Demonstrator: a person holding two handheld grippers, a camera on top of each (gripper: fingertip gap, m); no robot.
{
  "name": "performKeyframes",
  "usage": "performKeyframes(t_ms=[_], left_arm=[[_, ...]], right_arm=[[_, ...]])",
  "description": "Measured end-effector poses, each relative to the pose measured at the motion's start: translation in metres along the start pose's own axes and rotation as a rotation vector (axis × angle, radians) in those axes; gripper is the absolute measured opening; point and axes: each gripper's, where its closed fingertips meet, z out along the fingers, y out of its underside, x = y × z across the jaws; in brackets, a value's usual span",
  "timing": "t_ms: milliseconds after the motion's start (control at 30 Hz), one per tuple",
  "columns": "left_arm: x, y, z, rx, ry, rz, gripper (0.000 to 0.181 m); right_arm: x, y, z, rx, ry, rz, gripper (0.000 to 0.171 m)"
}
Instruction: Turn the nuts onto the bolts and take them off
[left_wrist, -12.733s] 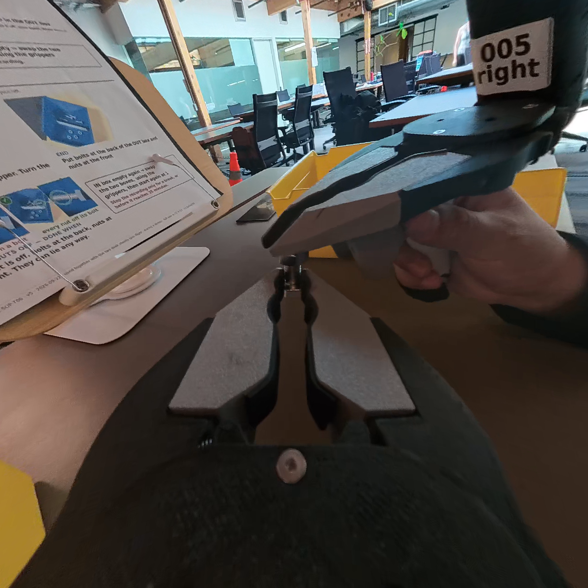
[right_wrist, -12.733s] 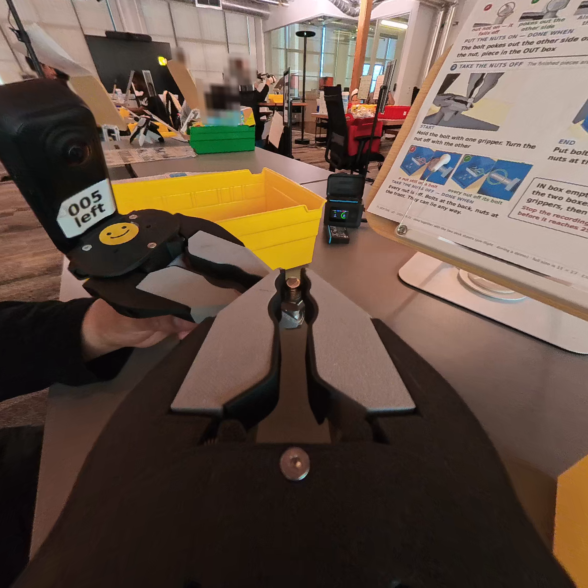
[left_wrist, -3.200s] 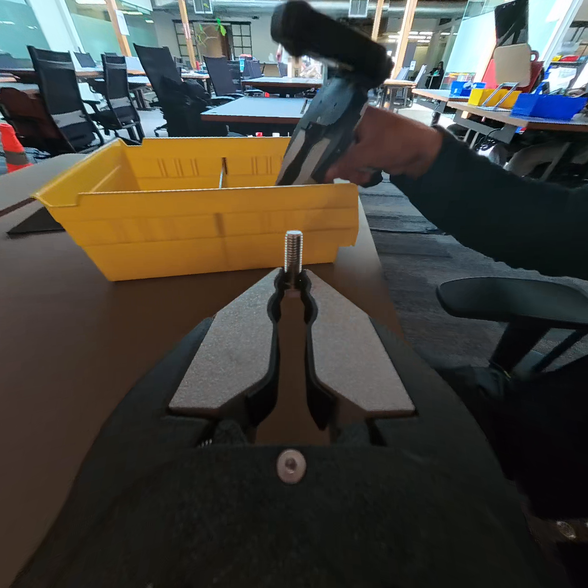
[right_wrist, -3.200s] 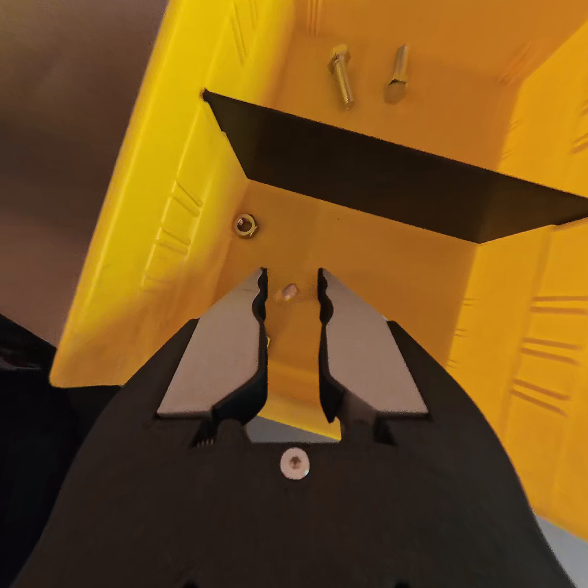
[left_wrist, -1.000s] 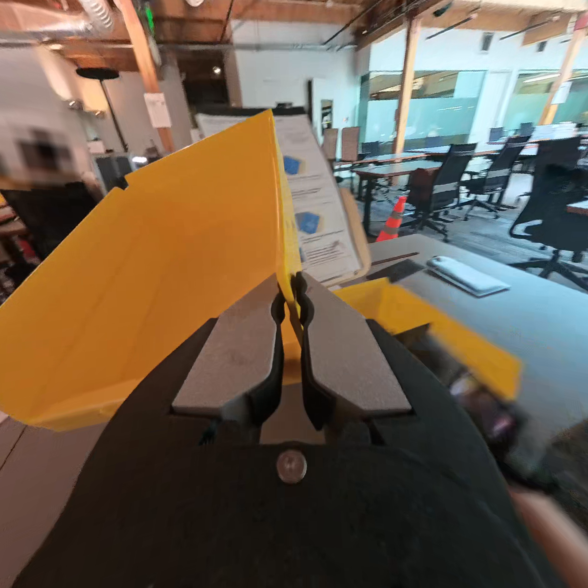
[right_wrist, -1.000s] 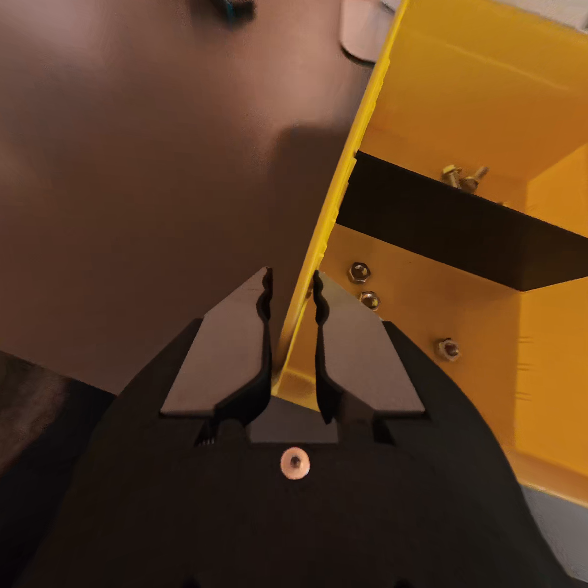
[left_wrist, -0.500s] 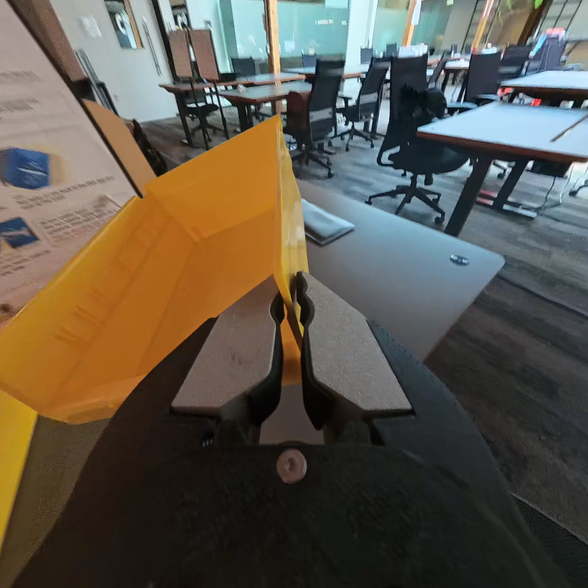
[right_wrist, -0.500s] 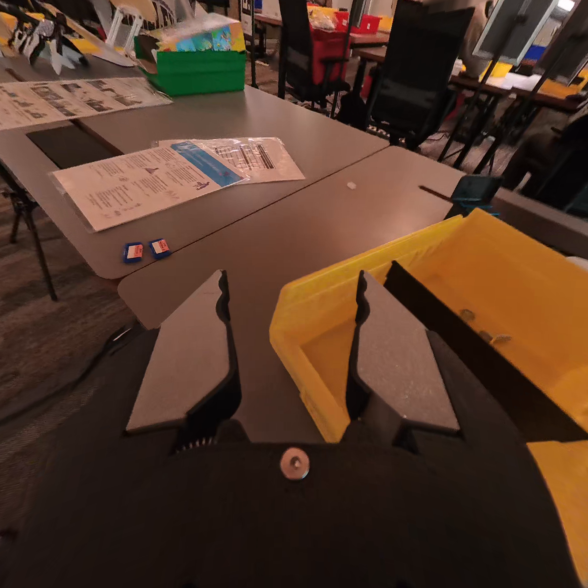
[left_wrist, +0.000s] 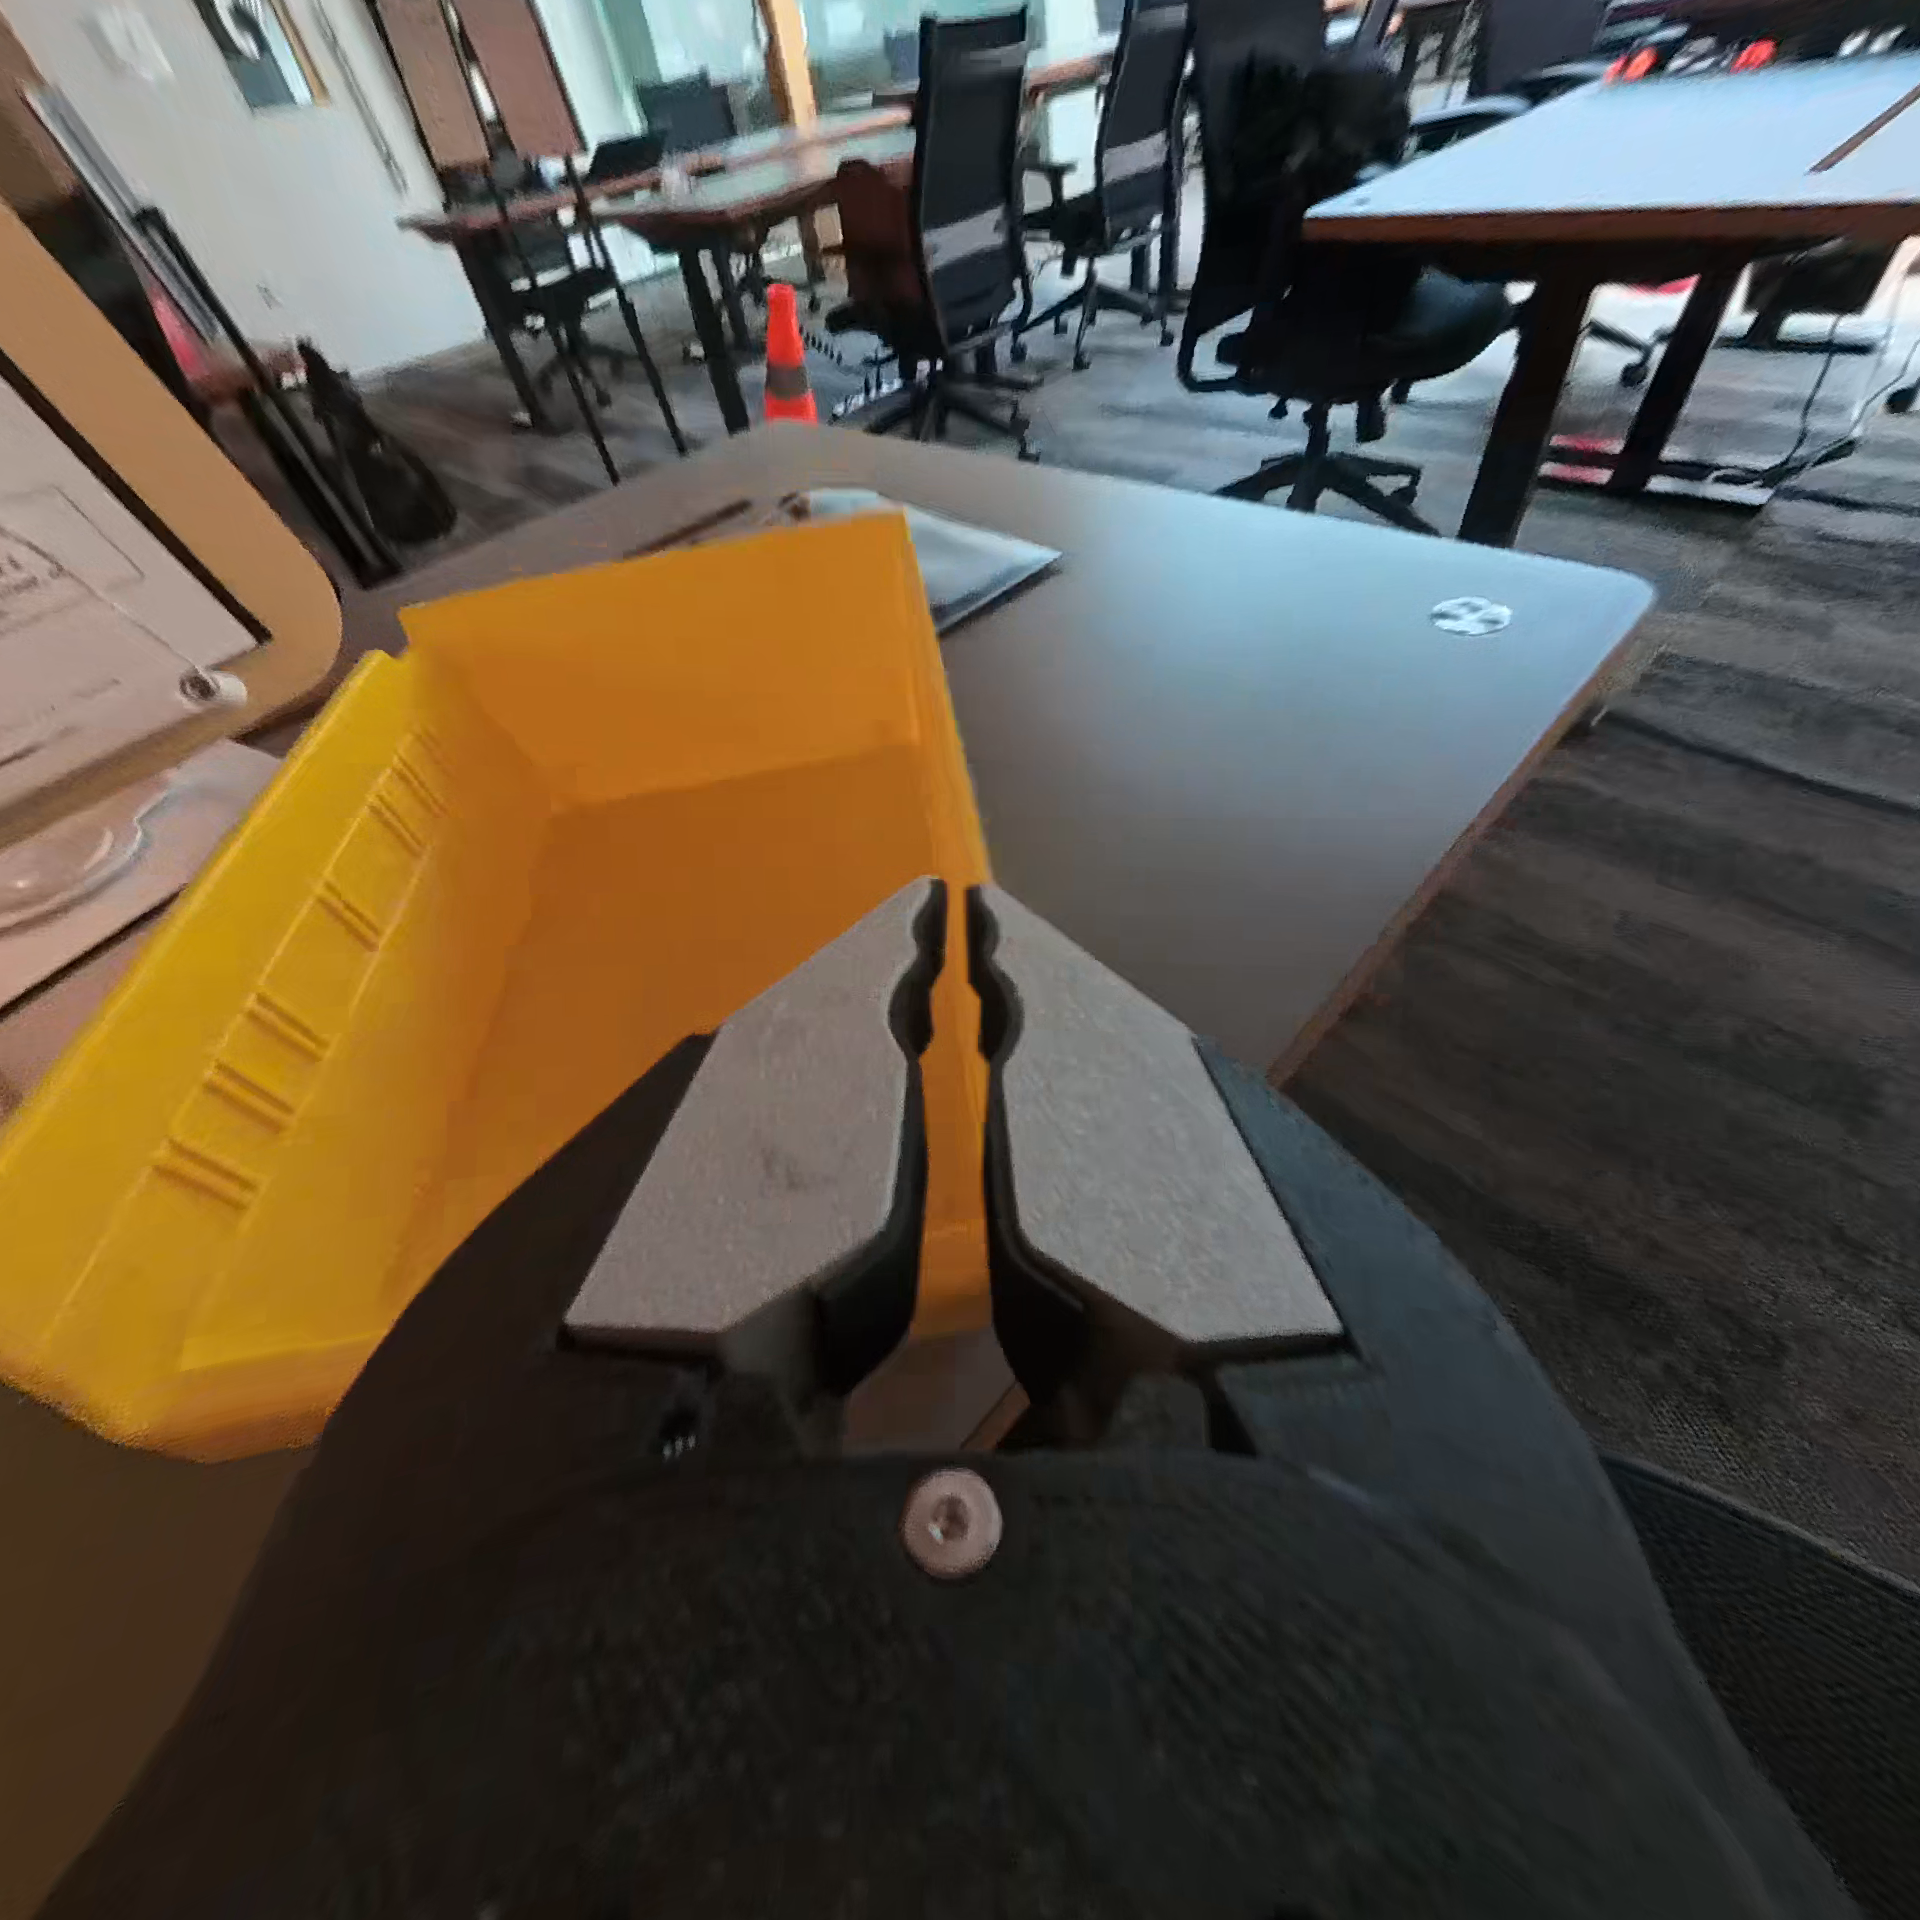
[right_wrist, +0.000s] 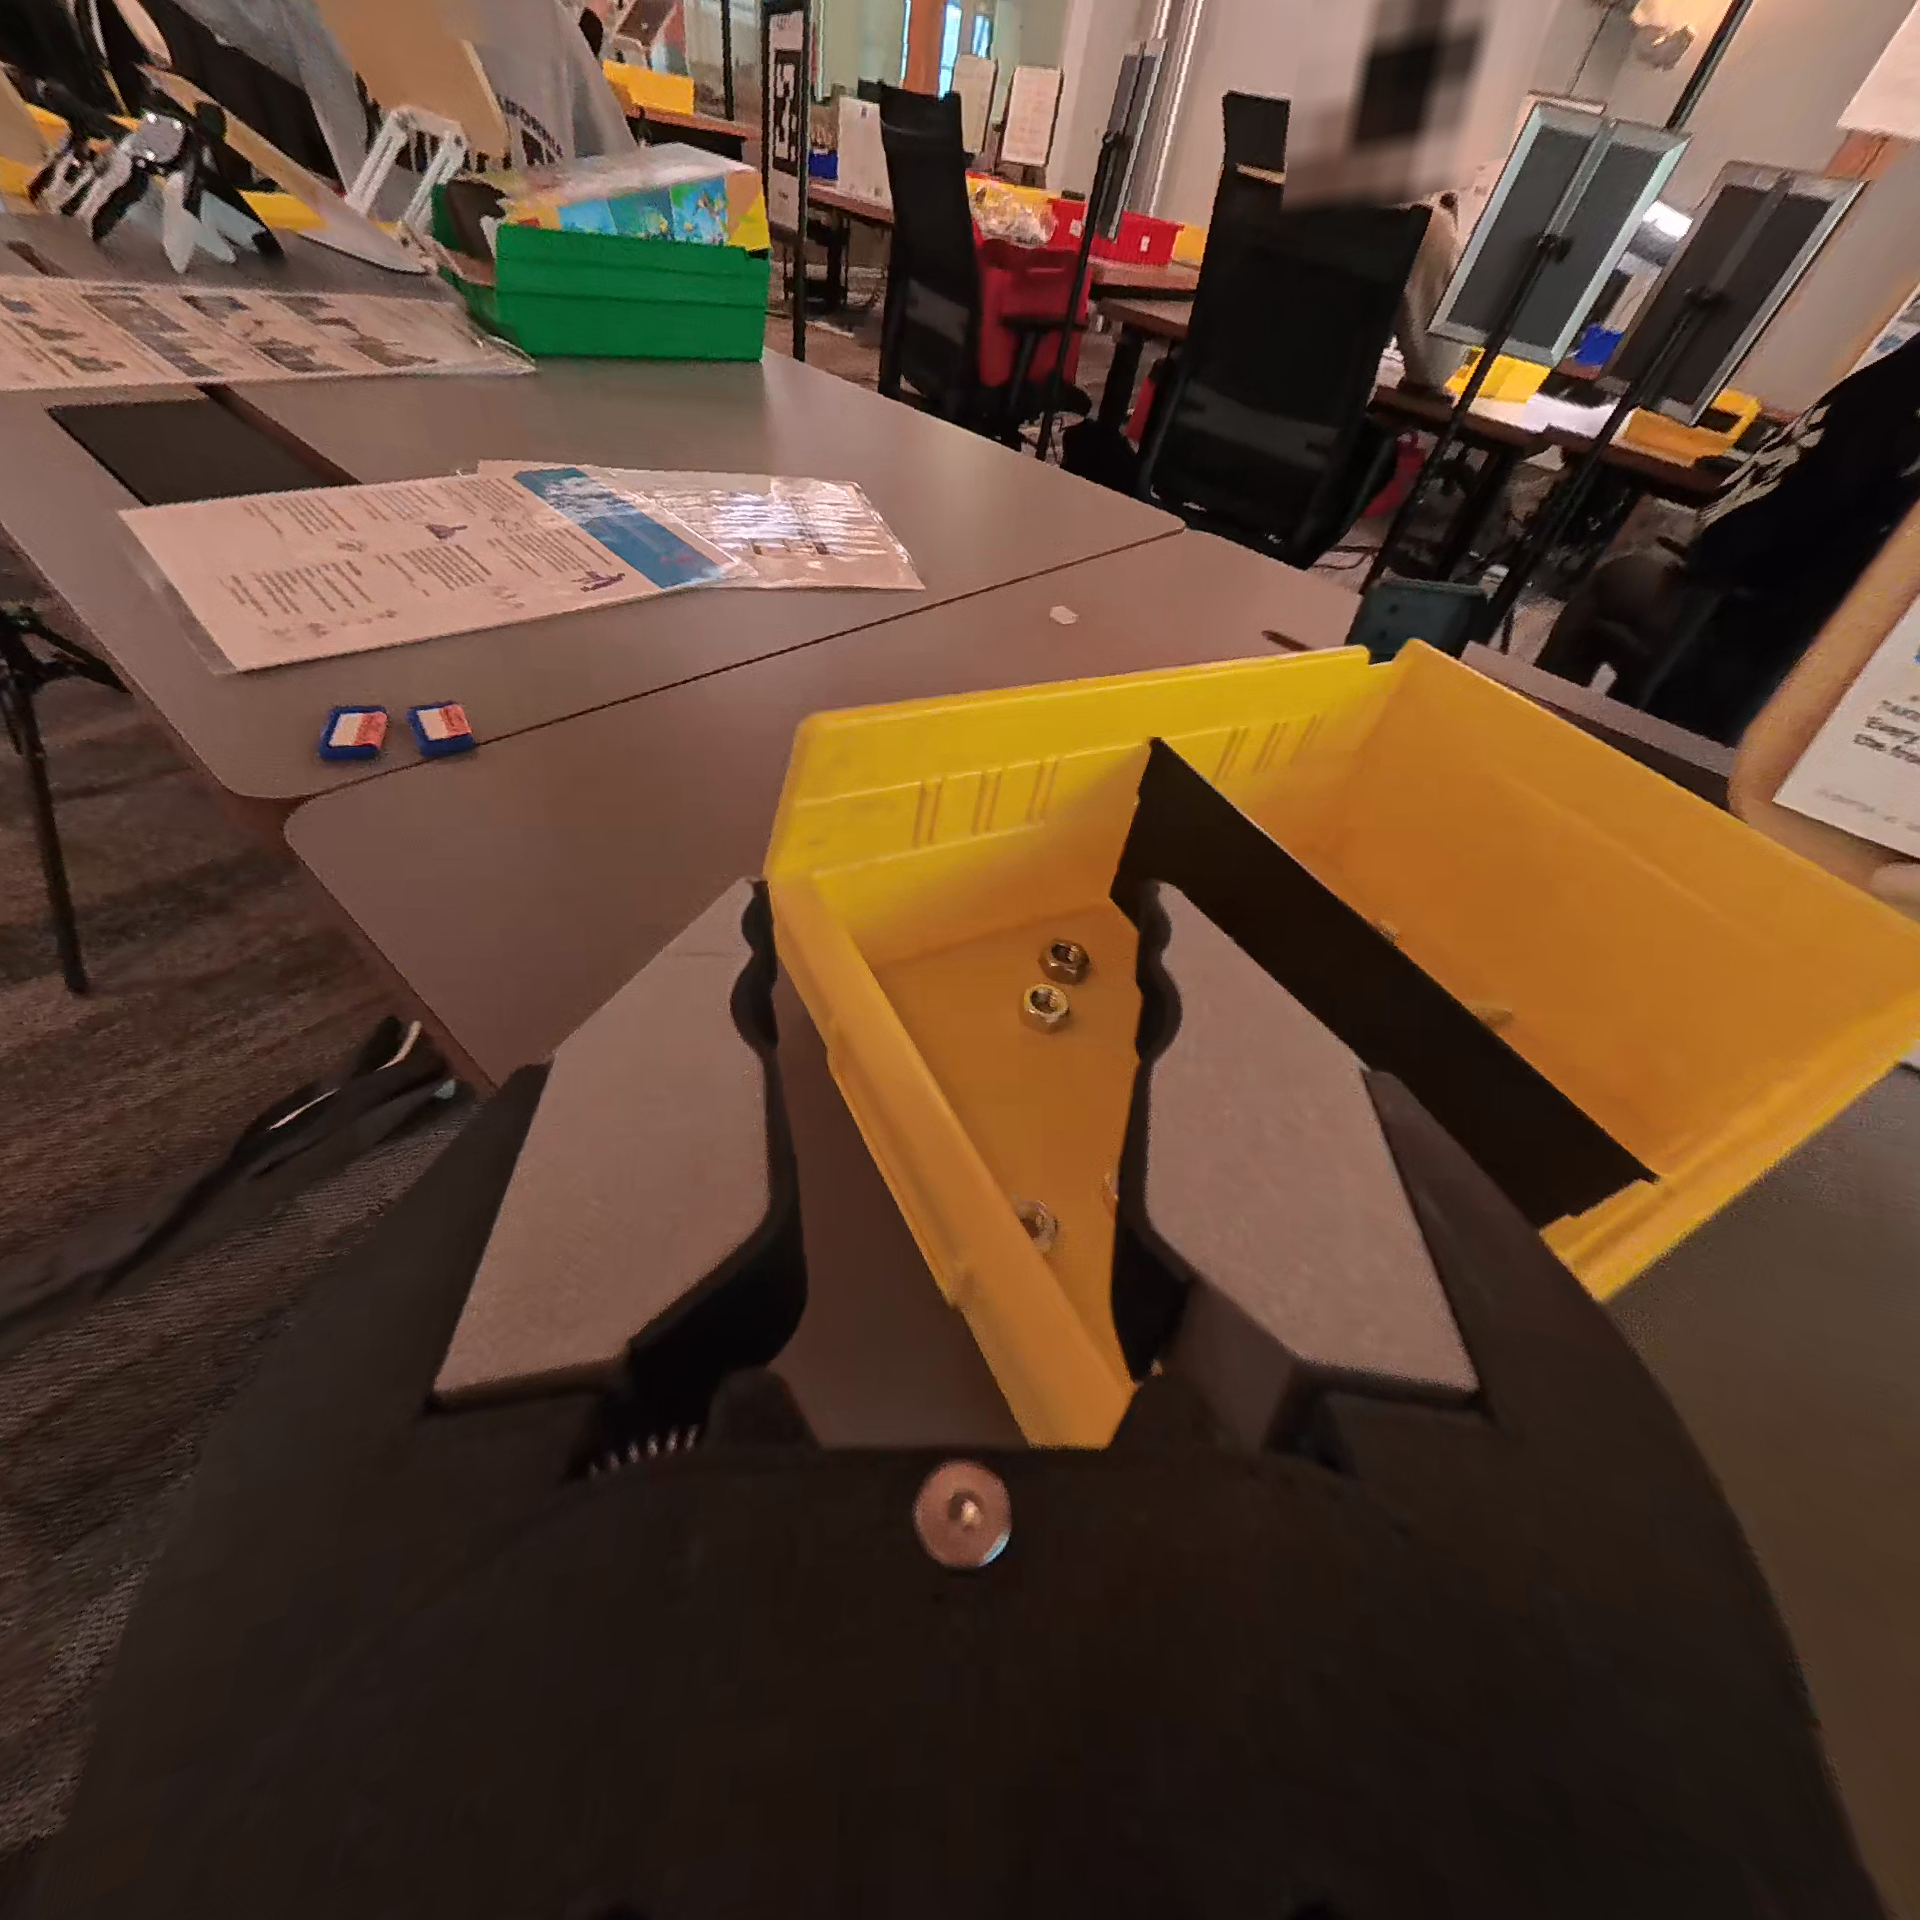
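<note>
The left gripper (left_wrist: 956, 914) is pinched tight on the right side wall of an empty yellow bin (left_wrist: 343, 935), with one finger inside the bin and one finger outside it. This bin sits on a dark table (left_wrist: 1247, 727), or just above it; I cannot tell if it touches. It has ribs on its left wall and nothing lies in the part that shows. To its left stands a wooden board (left_wrist: 156, 499) holding a paper sheet. Past the table edge there is an orange cone (left_wrist: 787, 353) on the floor, black office chairs (left_wrist: 1330, 260) and more tables. The right gripper (right_wrist: 951, 914) has its fingers spread wide apart. They sit on both sides of the near wall of a second yellow bin (right_wrist: 1507, 935), one finger outside and one inside, but they do not squeeze it. A black divider (right_wrist: 1351, 997) splits this bin in two parts. In the near part lie small brass-coloured nuts (right_wrist: 1049, 987), two close together and one more nearer to the gripper. In the far part, small metal bits peek over the divider; they are too hidden to name. This bin rests on a grey table (right_wrist: 540, 862). Farther off on a second table lie printed sheets (right_wrist: 416, 566) in clear sleeves, two small blue cards (right_wrist: 395, 730) and a green box (right_wrist: 629, 296).
</note>
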Motion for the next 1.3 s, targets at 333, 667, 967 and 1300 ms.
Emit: performKeyframes(t_ms=[333, 667, 967, 1300], left_arm=[[0.066, -0.069, -0.134, 0.145, 0.373, 0.058, 0.024], [-0.168, 0.005, -0.303, 0.040, 0.008, -0.048, 0.037], [-0.264, 0.149, -0.249, -0.292, -0.179, -0.169, 0.069], [-0.257, 0.168, -0.198, -0.304, -0.174, -0.187, 0.052]], right_arm=[[0.036, 0.009, -0.046, -0.046, -0.063, 0.001, 0.069], [0.181, 0.063, -0.158, -0.249, 0.059, -0.006, 0.079], [0.303, 0.150, -0.201, -0.523, 0.342, -0.066, 0.079], [0.320, 0.183, -0.220, -0.682, 0.154, -0.180, 0.028]])
